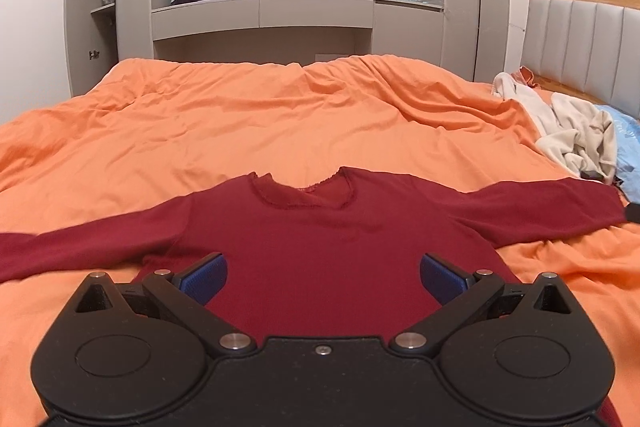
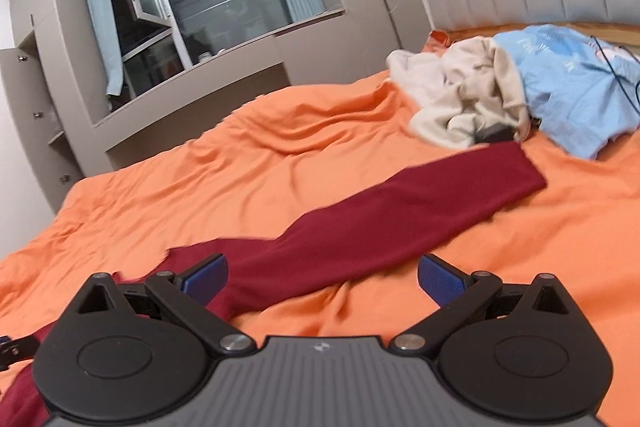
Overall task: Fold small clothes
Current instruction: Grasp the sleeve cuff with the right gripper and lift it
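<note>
Item: one dark red long-sleeved top [image 1: 320,247], small, laid flat and face up on the orange bed cover [image 1: 240,115].

Position: the body lies directly under my left gripper [image 1: 323,277]; the neckline [image 1: 306,193] points away from me toward the window wall, and the hem is out of sight beneath the tool. The long axis of the body runs from me toward the window. The two sleeves spread sideways across that axis. The right sleeve [image 2: 400,211] stretches out toward the headboard, and its cuff [image 2: 520,167] ends just beside a heap of cream clothes [image 2: 460,99] and a light blue garment [image 2: 580,87].

Grippers: my left one is spread wide and holds nothing, hovering over the lower chest. My right gripper [image 2: 323,277] is equally wide and empty, above the near part of the right sleeve.

Handling, as I judge it: thin, soft knit, light, limp, with no stiffness to carry a fold by itself. It should drape and drag rather than slide, and may catch on the rumpled cover. Not fragile, though the neckline edge looks frayed and is best left alone.

Where to take hold: the right cuff or the mid-sleeve for the right gripper, pinching a single layer at the edge; the left sleeve [image 1: 80,251] or the shoulder seam for the left.
</note>
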